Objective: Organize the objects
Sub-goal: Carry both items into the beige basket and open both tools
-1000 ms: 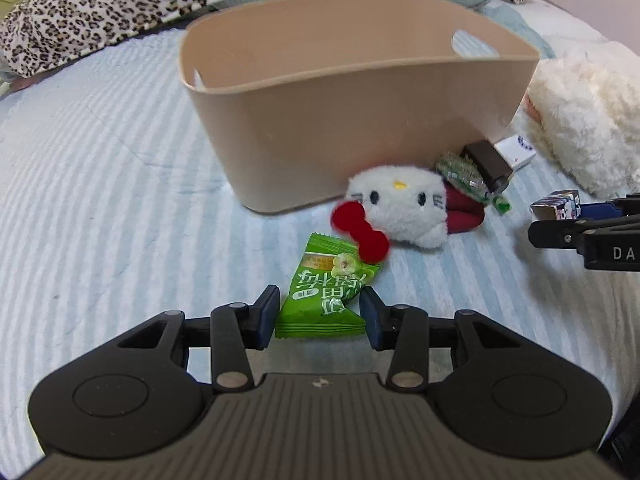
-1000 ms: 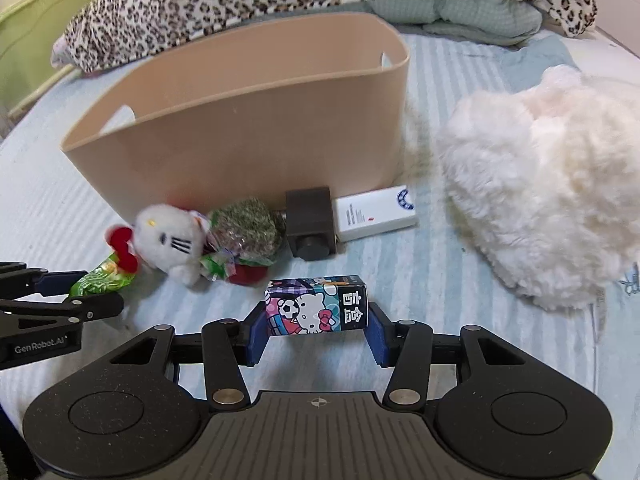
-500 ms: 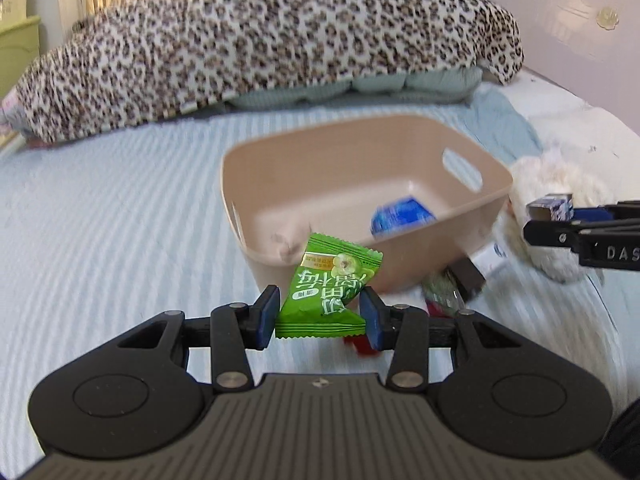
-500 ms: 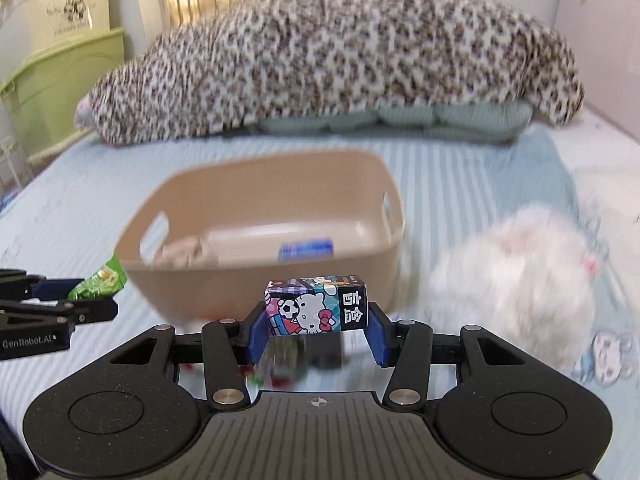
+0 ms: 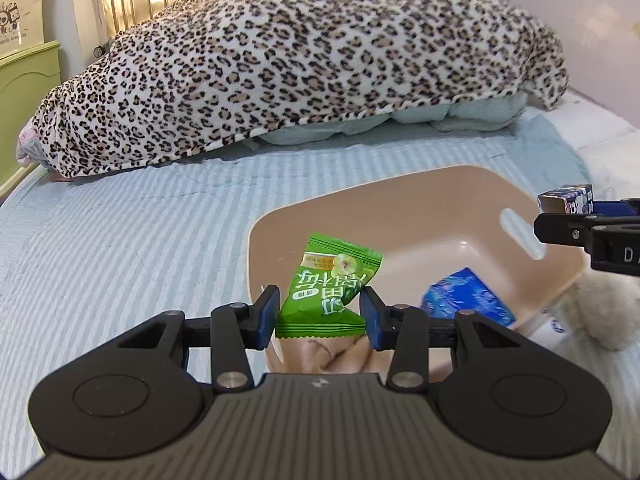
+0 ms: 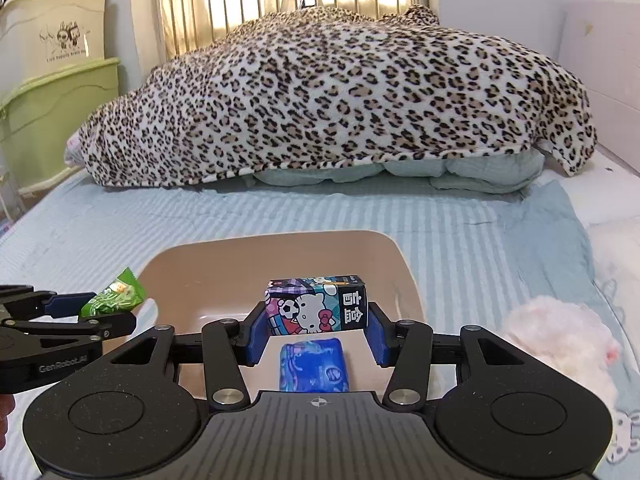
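My left gripper (image 5: 319, 316) is shut on a green snack packet (image 5: 330, 288) and holds it above the left end of the beige basket (image 5: 432, 178). My right gripper (image 6: 317, 328) is shut on a small Hello Kitty box (image 6: 316, 306) above the same basket (image 6: 404, 264). A blue packet (image 6: 314, 366) lies inside the basket, also seen in the left wrist view (image 5: 468, 300). A beige soft item (image 5: 332, 354) lies in the basket under the left gripper. Each gripper shows in the other's view: the right gripper (image 5: 576, 216) and the left gripper (image 6: 92, 310).
The basket sits on a blue striped bed sheet (image 6: 100, 232). A leopard-print blanket (image 6: 340, 100) lies heaped at the head of the bed. A white fluffy toy (image 6: 560, 340) lies right of the basket. Green storage bins (image 6: 48, 120) stand at the left.
Both grippers have lifted their objects off the bed and moved forward over the basket. The plush cat and other items in front of the basket have dropped out of view.
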`<action>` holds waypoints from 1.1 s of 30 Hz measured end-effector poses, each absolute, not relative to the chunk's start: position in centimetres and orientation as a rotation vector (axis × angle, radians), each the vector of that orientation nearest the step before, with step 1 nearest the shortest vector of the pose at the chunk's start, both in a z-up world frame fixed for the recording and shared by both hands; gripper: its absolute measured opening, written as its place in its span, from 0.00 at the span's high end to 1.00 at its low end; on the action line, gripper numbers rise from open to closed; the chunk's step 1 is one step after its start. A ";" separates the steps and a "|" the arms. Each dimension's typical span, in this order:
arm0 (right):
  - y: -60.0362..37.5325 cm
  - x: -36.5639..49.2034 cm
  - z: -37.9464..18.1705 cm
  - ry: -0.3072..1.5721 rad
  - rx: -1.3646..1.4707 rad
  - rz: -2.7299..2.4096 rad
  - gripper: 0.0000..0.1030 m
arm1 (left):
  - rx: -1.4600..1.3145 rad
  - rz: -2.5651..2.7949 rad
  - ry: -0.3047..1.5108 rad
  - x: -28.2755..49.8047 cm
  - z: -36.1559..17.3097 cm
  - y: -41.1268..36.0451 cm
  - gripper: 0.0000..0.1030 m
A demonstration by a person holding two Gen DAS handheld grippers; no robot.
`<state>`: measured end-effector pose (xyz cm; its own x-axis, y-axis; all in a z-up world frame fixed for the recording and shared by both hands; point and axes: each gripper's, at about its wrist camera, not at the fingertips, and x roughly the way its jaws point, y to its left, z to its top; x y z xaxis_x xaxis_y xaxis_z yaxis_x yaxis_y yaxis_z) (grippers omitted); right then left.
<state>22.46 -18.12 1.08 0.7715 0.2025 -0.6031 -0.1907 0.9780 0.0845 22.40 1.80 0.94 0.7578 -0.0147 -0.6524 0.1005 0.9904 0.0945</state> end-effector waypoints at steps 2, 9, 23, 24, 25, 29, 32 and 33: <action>-17.5 23.3 0.4 0.669 0.000 0.214 0.55 | 0.144 -0.049 0.728 23.6 0.1 1.5 0.56; -16.6 26.3 -2.6 0.752 -0.017 0.198 0.55 | 0.160 -0.028 0.823 26.2 -3.3 0.7 0.56; -18.0 24.7 -3.5 0.784 0.000 0.162 0.22 | 0.114 -0.056 0.848 24.0 -3.1 1.3 0.27; -18.3 24.2 -3.1 0.780 0.007 0.163 0.19 | 0.114 -0.062 0.843 23.4 -2.8 1.3 0.26; -18.5 23.8 -2.7 0.779 0.014 0.164 0.16 | 0.119 -0.065 0.840 23.0 -2.5 1.2 0.26; -19.6 21.4 -1.5 0.774 0.027 0.166 0.14 | 0.148 -0.060 0.803 20.9 -0.8 0.7 0.16; -20.4 19.6 -0.7 0.772 0.023 0.174 0.12 | 0.140 -0.057 0.784 19.4 0.4 0.8 0.12; -20.6 19.0 -0.5 0.773 0.016 0.175 0.11 | 0.133 -0.059 0.787 18.8 0.6 0.8 0.12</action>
<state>18.98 -20.61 -0.52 0.7020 0.1626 -0.6934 -0.1510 0.9854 0.0783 18.83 0.80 0.63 0.7049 -0.0035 -0.7093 0.1025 0.9900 0.0970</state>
